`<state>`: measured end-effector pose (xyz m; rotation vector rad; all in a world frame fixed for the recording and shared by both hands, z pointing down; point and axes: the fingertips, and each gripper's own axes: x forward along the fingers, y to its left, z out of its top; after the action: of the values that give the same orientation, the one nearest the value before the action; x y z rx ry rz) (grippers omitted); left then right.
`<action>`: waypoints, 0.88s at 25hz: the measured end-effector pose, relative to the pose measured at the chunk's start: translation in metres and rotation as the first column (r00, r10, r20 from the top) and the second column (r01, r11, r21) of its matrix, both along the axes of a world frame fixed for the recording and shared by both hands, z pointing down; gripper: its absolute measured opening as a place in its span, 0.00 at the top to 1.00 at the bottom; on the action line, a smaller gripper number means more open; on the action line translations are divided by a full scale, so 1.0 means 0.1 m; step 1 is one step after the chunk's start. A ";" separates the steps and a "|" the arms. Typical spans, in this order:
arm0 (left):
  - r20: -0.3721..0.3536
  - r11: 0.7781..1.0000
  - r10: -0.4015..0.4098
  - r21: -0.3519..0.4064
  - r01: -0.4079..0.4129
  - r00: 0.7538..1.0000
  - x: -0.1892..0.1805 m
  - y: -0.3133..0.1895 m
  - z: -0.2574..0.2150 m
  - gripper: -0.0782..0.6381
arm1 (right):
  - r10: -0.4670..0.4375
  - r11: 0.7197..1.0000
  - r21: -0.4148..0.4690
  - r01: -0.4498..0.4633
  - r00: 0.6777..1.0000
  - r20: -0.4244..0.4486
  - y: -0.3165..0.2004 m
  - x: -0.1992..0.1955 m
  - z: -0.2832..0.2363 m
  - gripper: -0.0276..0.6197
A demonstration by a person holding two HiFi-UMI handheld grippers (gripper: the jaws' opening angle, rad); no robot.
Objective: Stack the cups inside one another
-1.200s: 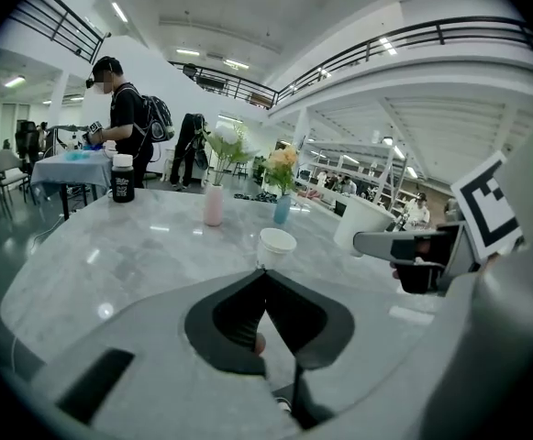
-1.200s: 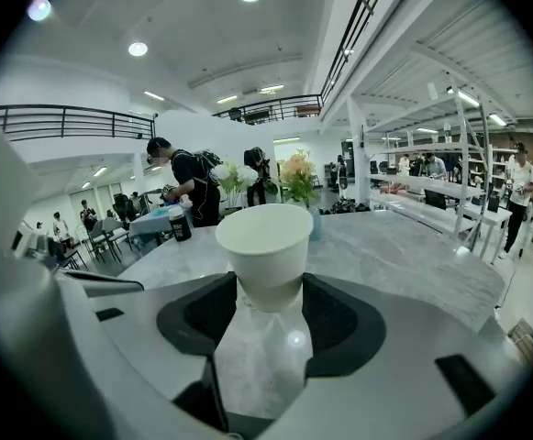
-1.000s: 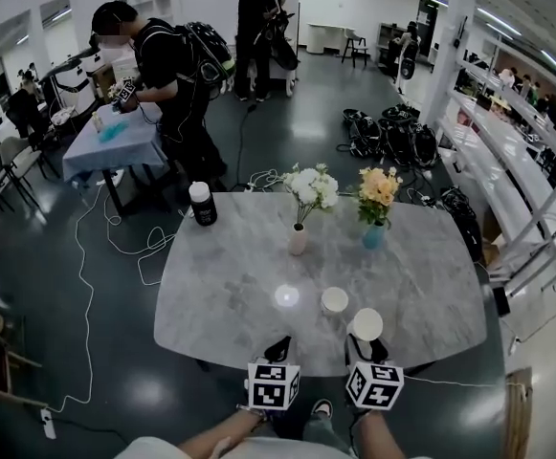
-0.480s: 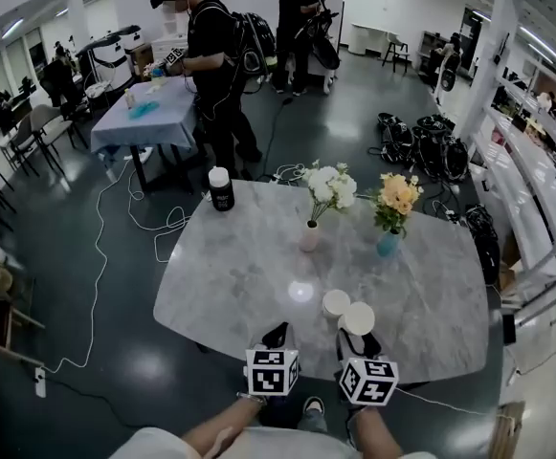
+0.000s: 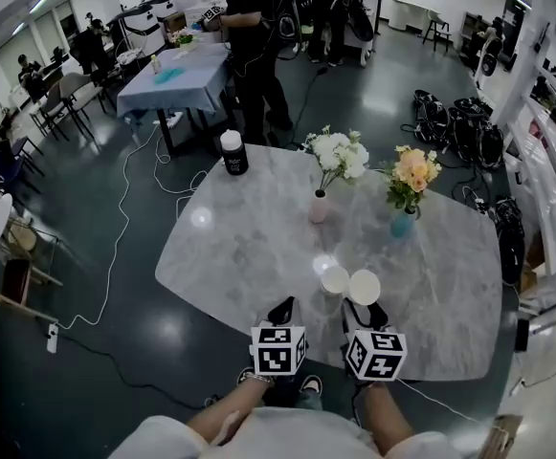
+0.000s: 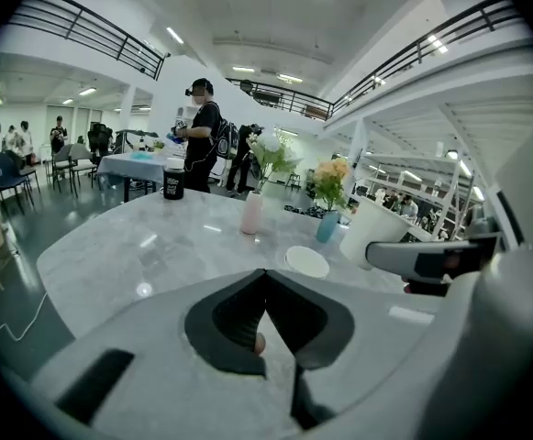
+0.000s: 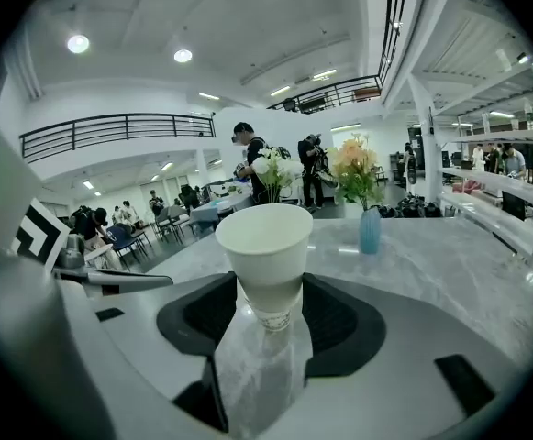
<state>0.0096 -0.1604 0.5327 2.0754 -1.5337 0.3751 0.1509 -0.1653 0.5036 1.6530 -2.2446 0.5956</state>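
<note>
The right gripper, clamped on the lower part of a paper cup, has carried it closer to the second cup, which now stands just left of it, so nesting seems near, while the left gripper hangs closed and empty.

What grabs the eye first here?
The right claw is shut on a white paper cup, just right of a second white cup standing on the grey marble table. Behind them, a pink vase of white flowers and a blue vase of orange ones stand mid-table. The left claw is shut and holds nothing.
</note>
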 end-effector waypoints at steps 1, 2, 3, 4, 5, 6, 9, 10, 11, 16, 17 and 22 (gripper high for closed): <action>0.001 1.000 -0.008 -0.004 0.008 1.000 0.01 0.01 0.02 0.90 | -0.011 1.000 -0.001 0.011 1.000 0.002 -0.02 0.00 0.01 0.61; 0.003 1.000 -0.015 -0.009 0.015 1.000 0.02 0.02 0.03 0.90 | -0.021 1.000 -0.001 0.021 1.000 0.002 -0.03 -0.01 0.03 0.61; 0.005 1.000 -0.021 -0.013 0.021 1.000 0.03 0.02 0.05 0.90 | -0.030 1.000 -0.002 0.030 1.000 0.002 -0.05 -0.01 0.04 0.61; 0.006 1.000 -0.027 -0.016 0.027 1.000 0.04 0.02 0.07 0.90 | -0.039 0.999 -0.002 0.039 0.999 0.004 -0.07 -0.02 0.04 0.61; 0.007 0.999 -0.033 -0.018 0.033 0.999 0.04 0.02 0.08 0.90 | -0.047 0.999 -0.003 0.047 0.999 0.005 -0.09 -0.04 0.05 0.61; 0.007 0.999 -0.039 -0.021 0.039 0.999 0.03 0.01 0.09 0.90 | -0.055 0.998 -0.005 0.055 0.998 0.007 -0.11 -0.05 0.05 0.61; 0.009 0.998 -0.051 -0.031 0.052 0.999 0.01 -0.01 0.11 0.90 | -0.077 0.997 -0.012 0.077 0.997 0.007 -0.17 -0.10 0.08 0.61; 0.010 0.998 -0.055 -0.032 0.055 0.998 0.01 -0.03 0.12 0.90 | -0.083 0.996 -0.014 0.083 0.997 0.006 -0.19 -0.12 0.10 0.61; 0.009 0.998 -0.059 -0.033 0.059 0.998 0.00 -0.05 0.12 0.90 | -0.088 0.996 -0.017 0.088 0.996 0.006 -0.22 -0.13 0.11 0.61; -0.008 0.996 -0.081 -0.049 0.081 0.997 -0.05 -0.14 0.16 0.90 | -0.112 0.993 -0.028 0.112 0.994 0.005 -0.32 -0.22 0.19 0.61; -0.009 0.995 -0.083 -0.051 0.083 0.996 -0.06 -0.15 0.17 0.90 | -0.116 0.993 -0.030 0.116 0.993 0.004 -0.34 -0.23 0.20 0.61; -0.012 0.993 -0.100 -0.069 0.099 0.995 -0.12 -0.20 0.22 0.90 | -0.138 0.990 -0.042 0.138 0.990 -0.002 -0.41 -0.31 0.25 0.61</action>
<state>-0.0023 -0.1799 0.5548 1.9370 -1.5869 0.3684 0.1196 -0.2061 0.5291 1.4633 -2.3038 0.5993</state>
